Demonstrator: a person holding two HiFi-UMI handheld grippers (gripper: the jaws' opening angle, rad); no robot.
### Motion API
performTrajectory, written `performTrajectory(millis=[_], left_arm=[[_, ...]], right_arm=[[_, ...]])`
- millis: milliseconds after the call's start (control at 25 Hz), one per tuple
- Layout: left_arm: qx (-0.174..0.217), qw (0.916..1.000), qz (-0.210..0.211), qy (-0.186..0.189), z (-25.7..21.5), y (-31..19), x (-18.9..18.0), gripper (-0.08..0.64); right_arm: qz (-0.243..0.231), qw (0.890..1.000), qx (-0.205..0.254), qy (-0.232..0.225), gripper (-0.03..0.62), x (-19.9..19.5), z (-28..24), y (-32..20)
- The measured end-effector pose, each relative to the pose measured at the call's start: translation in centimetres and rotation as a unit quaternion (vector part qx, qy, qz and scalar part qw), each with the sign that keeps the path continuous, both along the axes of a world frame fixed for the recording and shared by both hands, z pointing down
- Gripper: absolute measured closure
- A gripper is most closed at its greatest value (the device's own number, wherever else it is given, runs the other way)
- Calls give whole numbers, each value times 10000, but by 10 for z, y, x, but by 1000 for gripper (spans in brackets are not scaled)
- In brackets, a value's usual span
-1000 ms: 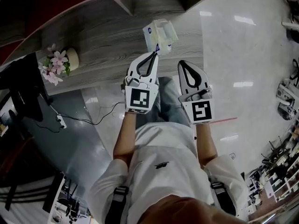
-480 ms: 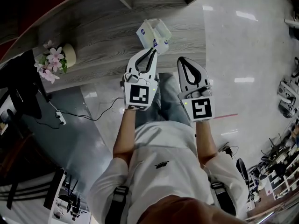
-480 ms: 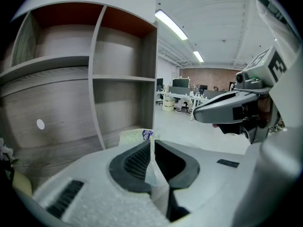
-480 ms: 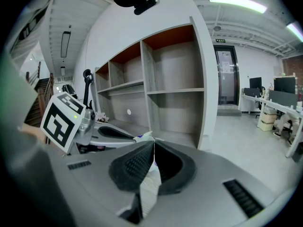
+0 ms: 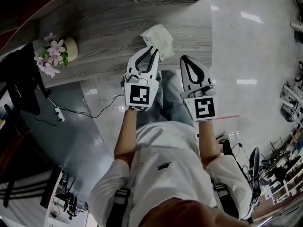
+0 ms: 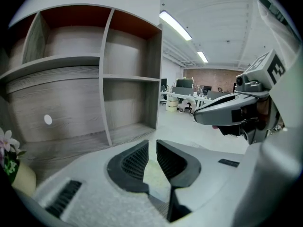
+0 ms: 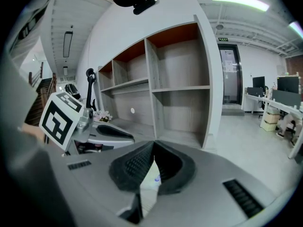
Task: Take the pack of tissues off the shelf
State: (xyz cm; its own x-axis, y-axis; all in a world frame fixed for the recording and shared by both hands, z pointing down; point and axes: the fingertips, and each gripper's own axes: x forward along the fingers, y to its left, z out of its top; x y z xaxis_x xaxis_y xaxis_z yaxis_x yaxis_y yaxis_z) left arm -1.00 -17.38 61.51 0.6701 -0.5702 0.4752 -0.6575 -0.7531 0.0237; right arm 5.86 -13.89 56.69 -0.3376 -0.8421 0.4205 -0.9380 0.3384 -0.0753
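— What is changing compared with a second ago?

— The pack of tissues [image 5: 157, 36] is turning in the grip. Its blue-printed side and clear top were facing the head camera, and now a plain white face is showing. It is also sitting slightly lower in the head view, closer to the front edge of the grey wooden worktop [image 5: 109, 37]. The shelf dividers are sliding out at the top of that view. The flower pot [image 5: 70, 46] is staying near the worktop's left end.

— And the tools?

— The left tool [image 5: 153, 51] is staying clamped on the pack. In the left gripper view its jaws are standing almost together, with a pale strip pinched between them. The right tool [image 5: 185, 60] is hardly shifting, and its jaws are meeting at the tips with nothing held.

— Where is the pack lying relative to them?

— It is sticking out just past the left tool's tips, held by its near edge. It is lying beyond and to the left of the right tool's tips, apart from them. In the right gripper view a white patch [image 7: 152, 181] with a blue mark is showing through the opening below the closed tips. I cannot tell whether the pack is touching the worktop.
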Motion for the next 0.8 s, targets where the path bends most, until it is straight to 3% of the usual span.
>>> performTrajectory(millis=[800], left_arm=[[70, 9999, -131, -2, -7, 15, -17, 505]], right_arm=[[-193, 9998, 6, 66, 568, -16, 2, 12]])
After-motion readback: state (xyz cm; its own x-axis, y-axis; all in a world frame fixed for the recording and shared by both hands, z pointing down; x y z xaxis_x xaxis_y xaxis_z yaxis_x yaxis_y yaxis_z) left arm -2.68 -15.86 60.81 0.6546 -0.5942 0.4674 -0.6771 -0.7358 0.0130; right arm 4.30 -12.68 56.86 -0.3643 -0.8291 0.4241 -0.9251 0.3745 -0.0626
